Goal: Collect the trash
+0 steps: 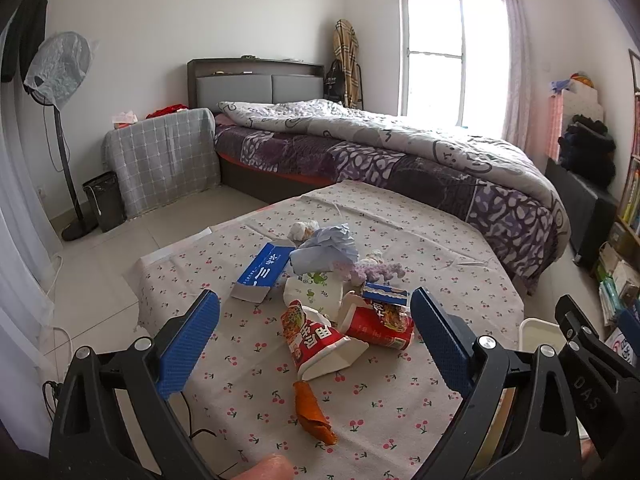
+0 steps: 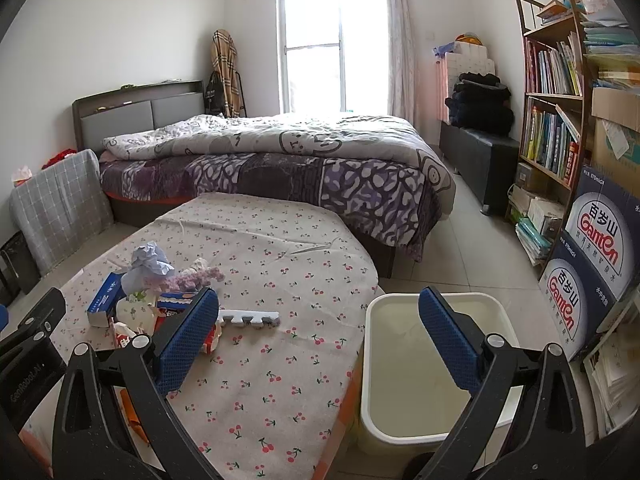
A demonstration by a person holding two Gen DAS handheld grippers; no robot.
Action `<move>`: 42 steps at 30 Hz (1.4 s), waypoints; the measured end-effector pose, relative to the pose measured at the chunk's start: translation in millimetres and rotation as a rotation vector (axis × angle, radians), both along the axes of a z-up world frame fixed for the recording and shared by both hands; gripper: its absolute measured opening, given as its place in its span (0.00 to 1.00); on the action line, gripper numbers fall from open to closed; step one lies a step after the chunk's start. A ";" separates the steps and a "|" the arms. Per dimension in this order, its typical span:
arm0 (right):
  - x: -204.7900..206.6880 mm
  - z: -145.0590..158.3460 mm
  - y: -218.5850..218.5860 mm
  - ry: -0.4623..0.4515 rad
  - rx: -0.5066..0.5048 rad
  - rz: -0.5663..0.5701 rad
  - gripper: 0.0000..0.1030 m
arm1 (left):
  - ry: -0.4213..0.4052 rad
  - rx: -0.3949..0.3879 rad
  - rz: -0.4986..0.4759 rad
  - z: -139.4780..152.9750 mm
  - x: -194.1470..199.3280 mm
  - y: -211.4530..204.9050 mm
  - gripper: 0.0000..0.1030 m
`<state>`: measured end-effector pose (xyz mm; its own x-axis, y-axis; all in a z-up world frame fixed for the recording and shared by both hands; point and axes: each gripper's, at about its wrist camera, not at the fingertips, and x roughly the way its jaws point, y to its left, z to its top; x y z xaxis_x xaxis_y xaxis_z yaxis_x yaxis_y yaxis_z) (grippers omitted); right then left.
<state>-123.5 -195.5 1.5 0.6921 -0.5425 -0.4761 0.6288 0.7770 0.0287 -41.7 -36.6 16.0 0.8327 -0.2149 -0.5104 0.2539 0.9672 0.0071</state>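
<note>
From the left wrist, my left gripper (image 1: 314,338) hangs with its blue pads spread wide and empty above the cherry-print table (image 1: 460,240), framing a heap of trash: two red noodle cups (image 1: 320,344), a blue carton (image 1: 262,270), crumpled paper (image 1: 328,244) and an orange wrapper (image 1: 312,412) nearest me. From the right wrist, my right gripper (image 2: 320,340) is likewise spread and empty, one pad over the table edge and the other over the white bin (image 2: 400,400) standing just beside the table, the trash heap off to my left.

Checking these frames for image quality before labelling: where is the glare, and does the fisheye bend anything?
Left wrist view: window blown out white, table edge bowed, dark vignette corners. Right wrist view: window also overexposed, bookshelf curves inward; trash pile evenly lit and sharp.
</note>
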 end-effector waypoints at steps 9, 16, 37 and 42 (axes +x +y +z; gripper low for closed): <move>0.4 -0.7 -0.1 0.002 0.002 0.000 0.93 | -0.001 0.001 0.000 -0.3 -0.7 0.2 0.91; 0.5 -0.6 -0.3 0.002 0.003 -0.001 0.93 | 0.004 0.001 0.001 -5.0 -1.2 3.5 0.91; 5.8 -1.4 -4.0 0.034 0.070 0.011 0.93 | 0.071 -0.011 0.001 -1.4 13.2 6.8 0.91; 27.0 25.3 -10.4 0.061 0.100 0.044 0.93 | 0.218 -0.050 0.037 14.5 60.6 19.7 0.91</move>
<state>-96.5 -205.9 26.8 0.6820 -0.4599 -0.5686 0.5972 0.7990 0.0701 18.8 -16.9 30.5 0.7115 -0.2161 -0.6686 0.2085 0.9736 -0.0927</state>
